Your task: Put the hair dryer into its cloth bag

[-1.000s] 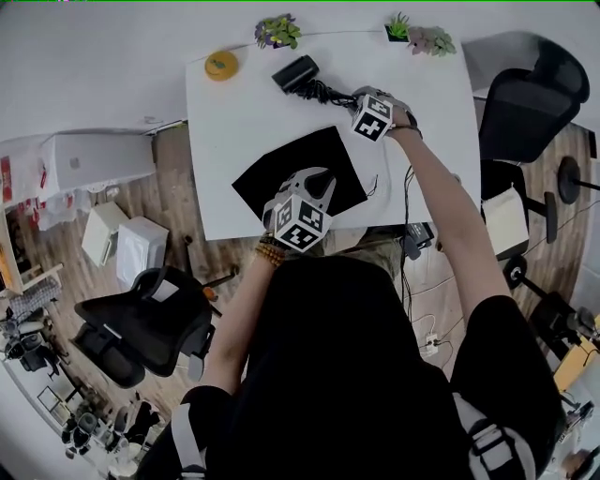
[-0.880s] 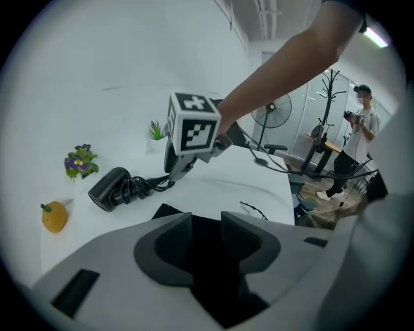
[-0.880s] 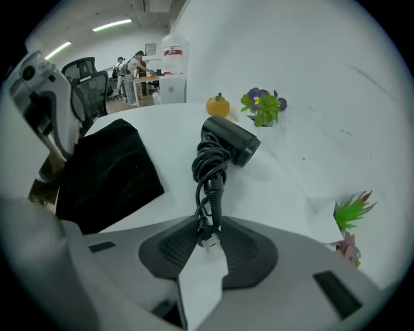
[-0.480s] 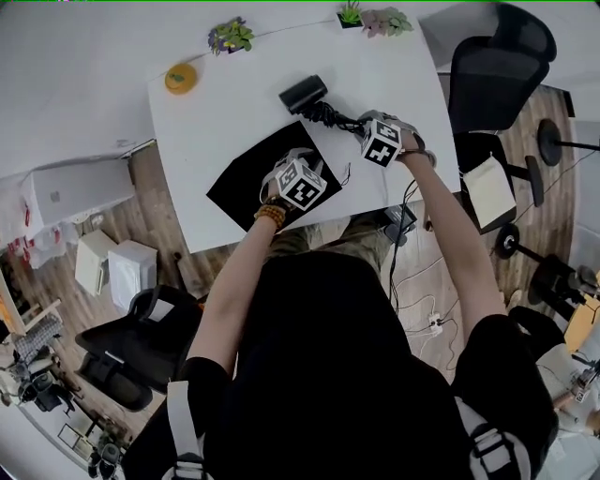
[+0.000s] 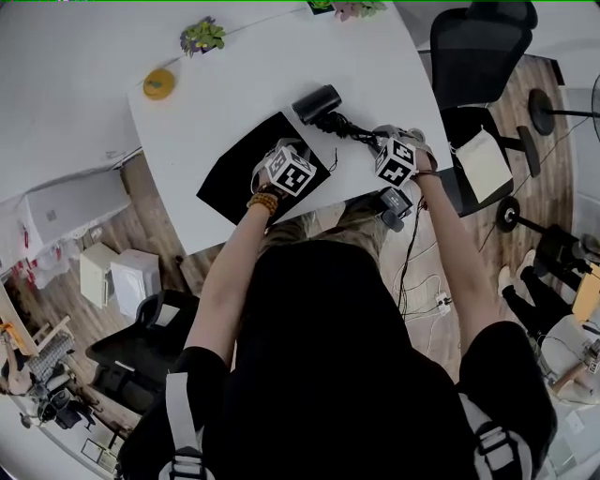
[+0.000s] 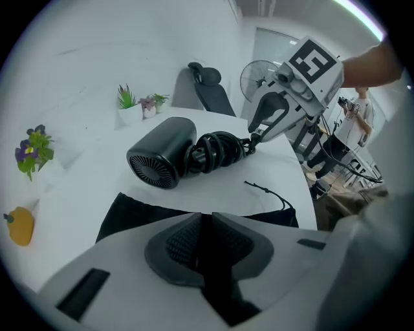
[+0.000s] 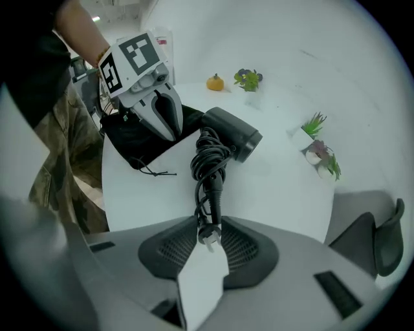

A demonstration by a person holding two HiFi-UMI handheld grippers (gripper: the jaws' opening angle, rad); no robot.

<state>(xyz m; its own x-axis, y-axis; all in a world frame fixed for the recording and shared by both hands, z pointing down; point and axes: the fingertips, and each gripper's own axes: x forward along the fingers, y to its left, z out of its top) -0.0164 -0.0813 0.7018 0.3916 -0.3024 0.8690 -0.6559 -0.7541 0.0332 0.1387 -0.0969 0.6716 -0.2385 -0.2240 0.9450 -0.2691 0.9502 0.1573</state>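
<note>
From the head view the person [image 5: 347, 375], in black, fills the lower half and covers the near edge of the white counter [image 5: 206, 112]. Both tools show only their tops there, so their jaws cannot be read from above, and two plants [image 5: 361, 8] at the far edge are cut off by the frame. The bag [image 5: 234, 173], flat black cloth, lies on the counter's near half. In the left gripper view most of it is hidden behind the tool's own body, and no view shows whether its mouth is open. The dryer [image 6: 162, 158] lies on its side on the bare counter just beyond the bag, outside it. It is a stubby matte-black barrel with a round slatted grille, which only the left gripper view shows end-on. Its cord [image 6: 217, 150] is wound in a tight black coil against the barrel. The left tool [image 6: 202, 240] stands on the bag near the edge that faces the dryer. Its jaws have just been closing and are nearly together, and black cloth fills the slit between them, so it is grasping the bag. The right tool [image 7: 208, 244] is clamped on the plug [image 7: 208, 231] at the coil's end, its pale tip between the pads [image 7: 242, 249], a detail only the right gripper view gives. A thin drawstring [image 6: 268, 192] trails from the bag onto the white top, barely a hairline from above.
</note>
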